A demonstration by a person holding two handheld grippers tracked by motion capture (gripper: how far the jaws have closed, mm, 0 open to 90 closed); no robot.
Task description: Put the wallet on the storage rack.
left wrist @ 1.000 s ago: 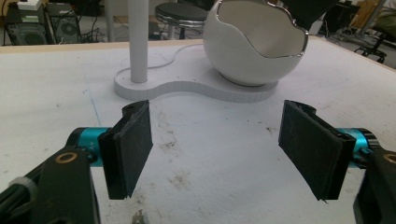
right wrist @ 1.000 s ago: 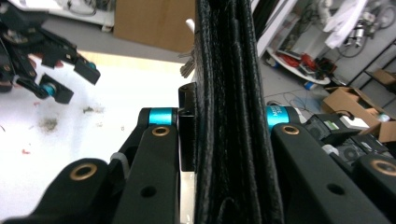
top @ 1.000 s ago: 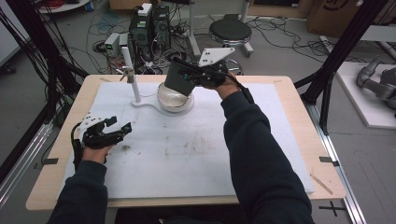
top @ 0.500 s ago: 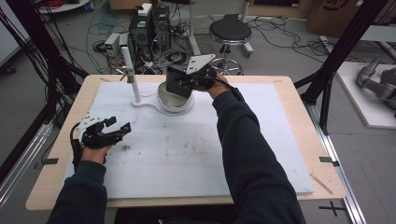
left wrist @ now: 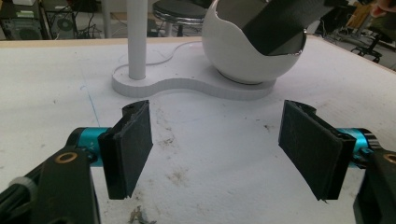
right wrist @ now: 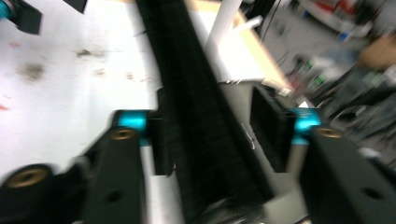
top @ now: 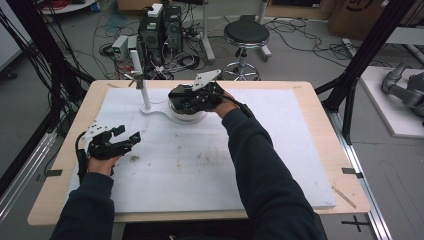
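On the white surface, a white bowl is seen on its stand, with a black strip leaning in it. The right gripper is lowered onto the bowl since the earlier frame; its fingers have just been opening, the strip loose between them. The left gripper is rested aside, fingers wide and empty.

Standing behind the counter: a black round stool and computer towers, with cables trailing across the floor.
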